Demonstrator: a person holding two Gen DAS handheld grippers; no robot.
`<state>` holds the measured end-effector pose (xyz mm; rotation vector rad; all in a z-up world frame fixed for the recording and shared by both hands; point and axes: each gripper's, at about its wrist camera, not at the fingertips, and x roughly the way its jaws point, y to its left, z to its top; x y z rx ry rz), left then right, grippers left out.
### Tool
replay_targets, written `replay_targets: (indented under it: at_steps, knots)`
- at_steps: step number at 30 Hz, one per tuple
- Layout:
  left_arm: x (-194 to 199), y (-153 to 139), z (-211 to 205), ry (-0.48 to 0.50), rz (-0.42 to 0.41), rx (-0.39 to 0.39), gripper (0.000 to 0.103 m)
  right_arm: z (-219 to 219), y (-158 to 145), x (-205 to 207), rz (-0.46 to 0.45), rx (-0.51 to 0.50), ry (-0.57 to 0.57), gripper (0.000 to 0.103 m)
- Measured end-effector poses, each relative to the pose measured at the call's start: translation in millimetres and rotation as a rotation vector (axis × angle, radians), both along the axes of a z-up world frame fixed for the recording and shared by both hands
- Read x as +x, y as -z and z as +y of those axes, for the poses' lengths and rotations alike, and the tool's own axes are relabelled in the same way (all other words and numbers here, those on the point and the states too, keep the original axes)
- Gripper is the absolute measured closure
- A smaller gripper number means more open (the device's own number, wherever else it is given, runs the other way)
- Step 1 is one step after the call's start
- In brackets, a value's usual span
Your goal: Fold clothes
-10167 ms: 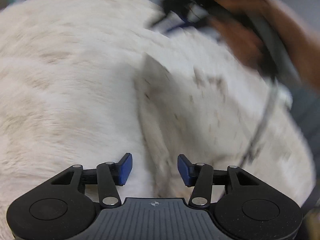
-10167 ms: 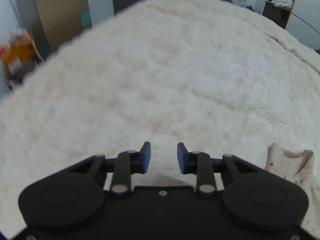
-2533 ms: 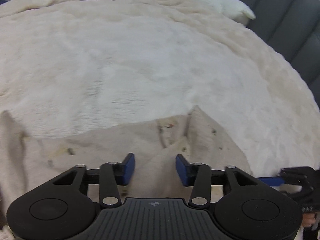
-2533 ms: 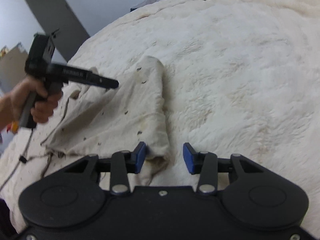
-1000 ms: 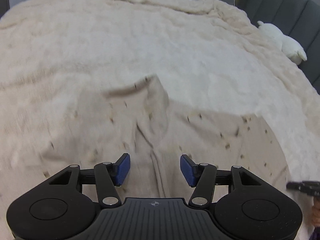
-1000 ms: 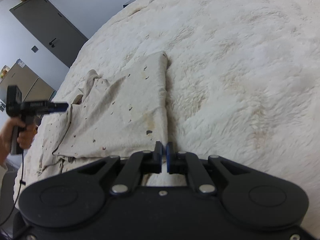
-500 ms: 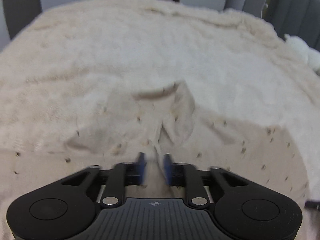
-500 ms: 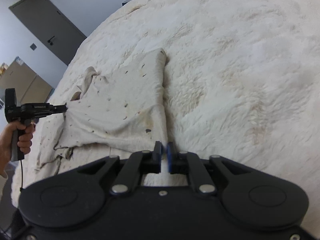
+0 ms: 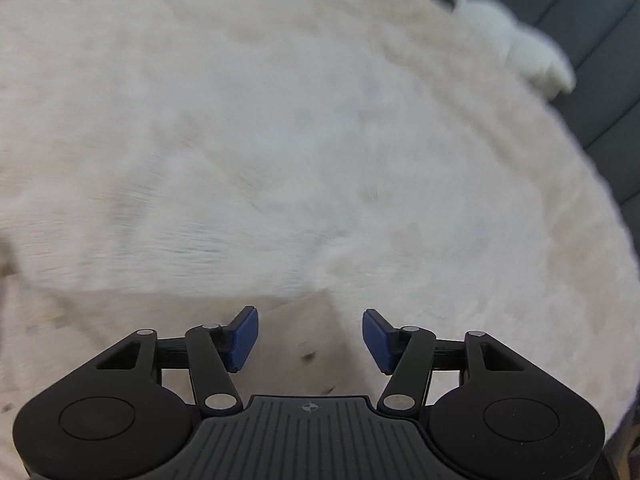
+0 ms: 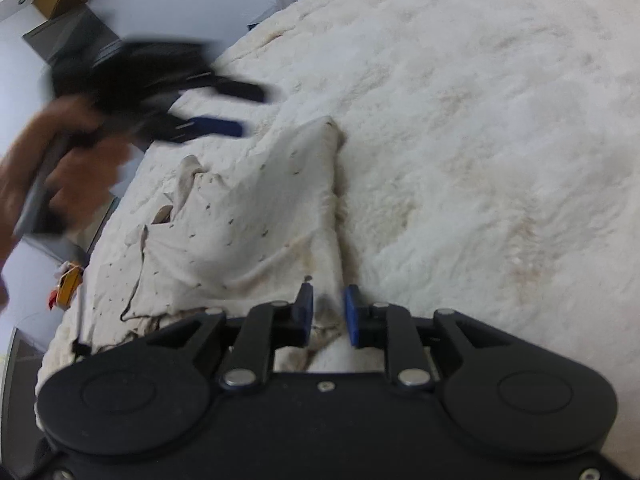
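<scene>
A cream garment (image 10: 260,220) with small dark specks lies spread on the fluffy white blanket (image 10: 480,120). Its near corner sits between the blue pads of my right gripper (image 10: 328,312), whose jaws are opening and stand a little apart from the cloth. In the right wrist view a hand (image 10: 60,160) holds my left gripper (image 10: 240,108), blurred, above the garment's far side. In the left wrist view the left gripper (image 9: 310,334) is opening wide with nothing between its fingers, over the garment's edge (image 9: 300,348) and the blanket (image 9: 280,140).
A grey padded headboard (image 9: 580,20) and a white plush toy (image 9: 520,48) lie at the far right of the bed. A thin black cable (image 10: 136,280) runs along the garment's left side. An orange object (image 10: 68,284) lies on the floor beside the bed.
The left gripper let go of the garment's folded part, opened and swept quickly sideways across the bed. The right gripper's jaws parted from shut on the garment's corner.
</scene>
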<state>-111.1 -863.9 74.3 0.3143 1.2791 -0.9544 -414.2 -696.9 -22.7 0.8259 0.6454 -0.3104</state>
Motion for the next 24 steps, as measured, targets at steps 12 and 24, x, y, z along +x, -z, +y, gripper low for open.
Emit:
replay_targets:
  at_steps: [12, 24]
  knots:
    - [-13.0, 47.8, -59.9, 0.11, -0.14, 0.358, 0.101, 1.1, 2.7, 11.8, 0.023, -0.016, -0.026, 0.089]
    - [-13.7, 43.8, -56.9, 0.104, -0.253, 0.276, 0.091, 5.9, -8.0, -7.4, 0.012, -0.036, -0.059, 0.101]
